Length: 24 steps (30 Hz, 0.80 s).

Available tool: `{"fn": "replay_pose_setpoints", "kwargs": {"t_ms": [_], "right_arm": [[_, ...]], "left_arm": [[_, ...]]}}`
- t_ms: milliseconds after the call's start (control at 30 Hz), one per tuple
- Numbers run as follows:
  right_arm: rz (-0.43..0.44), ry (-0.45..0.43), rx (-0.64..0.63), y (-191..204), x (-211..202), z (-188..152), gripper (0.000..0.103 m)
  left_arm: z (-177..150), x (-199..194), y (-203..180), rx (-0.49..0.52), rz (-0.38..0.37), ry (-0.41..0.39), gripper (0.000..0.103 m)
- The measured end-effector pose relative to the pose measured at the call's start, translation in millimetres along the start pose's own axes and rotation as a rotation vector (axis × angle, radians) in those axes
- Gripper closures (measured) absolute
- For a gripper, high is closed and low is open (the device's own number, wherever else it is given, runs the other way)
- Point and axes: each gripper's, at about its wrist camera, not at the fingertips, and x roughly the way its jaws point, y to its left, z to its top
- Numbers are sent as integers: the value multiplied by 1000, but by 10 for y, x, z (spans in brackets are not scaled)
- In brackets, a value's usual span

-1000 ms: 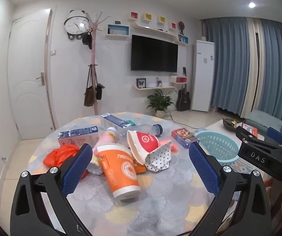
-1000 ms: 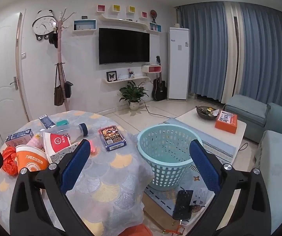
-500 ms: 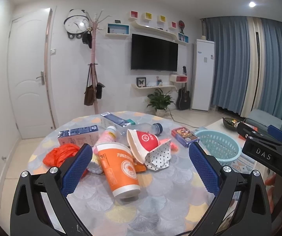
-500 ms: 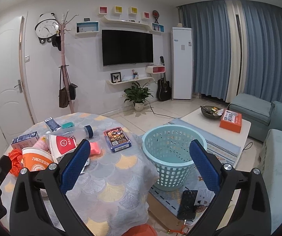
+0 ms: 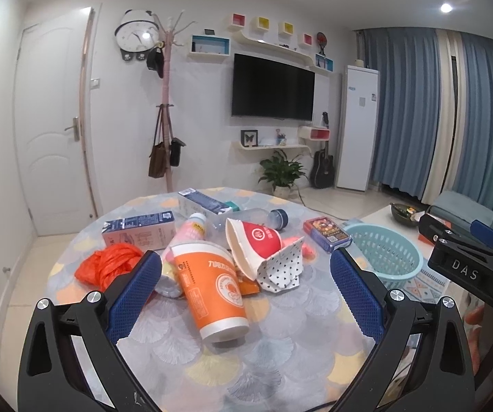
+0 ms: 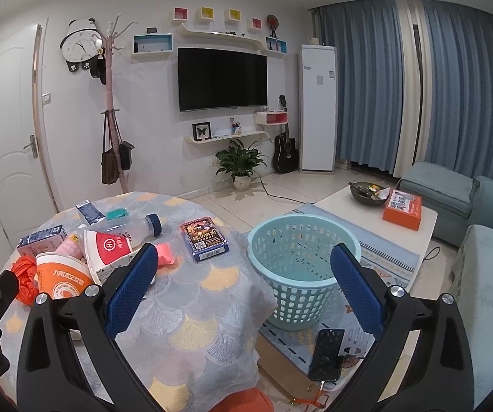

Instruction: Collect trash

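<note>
Living-room bench was piled with trash, nothing collected yet. Your left hand-held gripper and right hand-held gripper both hung released; orange cup at 12 o'clock looked next, basket beside.

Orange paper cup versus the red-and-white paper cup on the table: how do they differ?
The orange paper cup is tall, uncrushed and lies with its base toward the camera. The red-and-white paper cup is shorter, looks flattened, and leans on a polka-dot wrapper, rim leftward. Both are tipped over, ungripped.

Right tongs agape; teal basket beside littered table.
</note>
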Motion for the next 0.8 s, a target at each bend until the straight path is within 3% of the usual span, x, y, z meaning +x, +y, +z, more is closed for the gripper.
{"fn": "replay_pose_setpoints", "kwargs": {"t_ms": [800], "right_arm": [[-13,25,1,-18,62,-23,7]], "left_arm": [[-65,65,50,0,-2,23,7]]}}
